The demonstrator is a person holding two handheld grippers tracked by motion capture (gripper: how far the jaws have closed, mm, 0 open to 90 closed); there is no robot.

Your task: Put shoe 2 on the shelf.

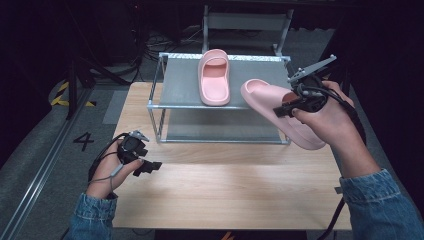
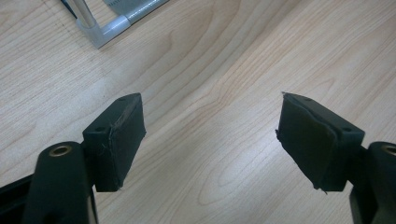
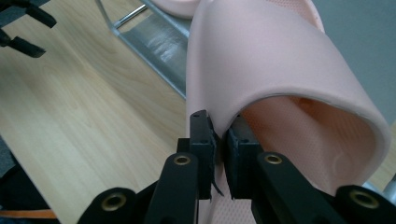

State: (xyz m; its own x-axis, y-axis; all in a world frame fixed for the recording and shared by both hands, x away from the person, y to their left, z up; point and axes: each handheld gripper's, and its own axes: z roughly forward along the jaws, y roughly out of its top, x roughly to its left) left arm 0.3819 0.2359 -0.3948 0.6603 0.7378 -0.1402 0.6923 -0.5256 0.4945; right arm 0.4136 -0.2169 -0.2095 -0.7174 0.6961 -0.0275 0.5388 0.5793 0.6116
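Observation:
A pink slipper lies on the top shelf of a small metal rack, toe toward the back. A second pink slipper hangs in the air at the rack's right front corner. My right gripper is shut on the side edge of its strap. In the right gripper view the slipper rises above the jaws, which pinch its wall. My left gripper rests low over the wooden table at the left, open, with bare wood between its pads.
The rack has a lower shelf under the top one, and its corner post stands close ahead of the left gripper. A second metal frame stands behind the table. Dark floor with cables surrounds the table.

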